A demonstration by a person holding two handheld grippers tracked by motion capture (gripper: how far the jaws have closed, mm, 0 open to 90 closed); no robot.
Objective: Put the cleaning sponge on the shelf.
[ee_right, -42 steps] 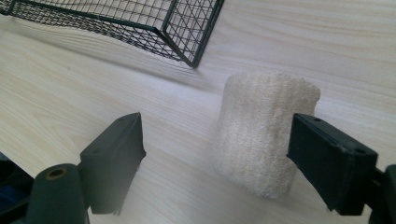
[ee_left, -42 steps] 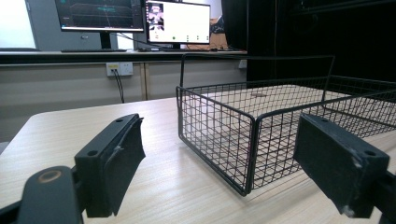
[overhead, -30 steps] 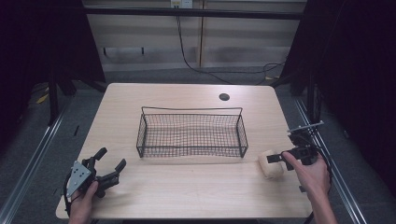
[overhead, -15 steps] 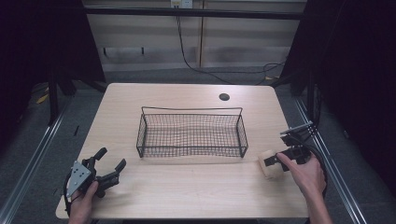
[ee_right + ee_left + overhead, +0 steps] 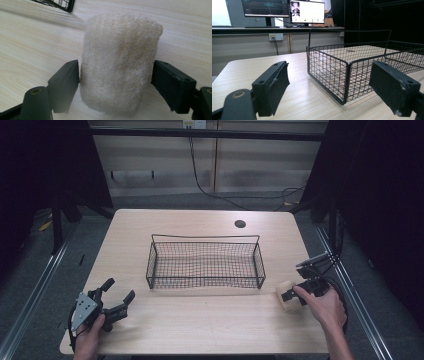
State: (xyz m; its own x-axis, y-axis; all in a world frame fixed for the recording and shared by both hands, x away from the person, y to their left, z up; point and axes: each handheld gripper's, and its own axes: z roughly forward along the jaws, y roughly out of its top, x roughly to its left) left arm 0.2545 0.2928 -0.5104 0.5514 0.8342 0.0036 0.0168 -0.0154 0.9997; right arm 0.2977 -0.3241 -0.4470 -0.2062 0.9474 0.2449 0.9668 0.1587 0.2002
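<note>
Sitting upright on the tabletop (image 5: 200,330), a cream rolled towel (image 5: 120,65) stands between the jaws of the right hand-held gripper (image 5: 115,75).

In the right gripper view the left jaw's pad touches the roll's side and the right jaw lies against or just beside the other side; whether they squeeze it I cannot tell. In the high view the rolled towel (image 5: 286,296) rests near the tabletop's right edge, just off the front right corner of the black wire basket (image 5: 205,262), with the person's right hand (image 5: 325,305) behind the gripper. The left hand-held gripper (image 5: 116,296) sits near the front left corner of the tabletop, held by the left hand (image 5: 90,337), jaws spread wide apart and holding nothing; its own view looks past them at the basket's near corner, with monitors (image 5: 287,10) beyond the tabletop.
</note>
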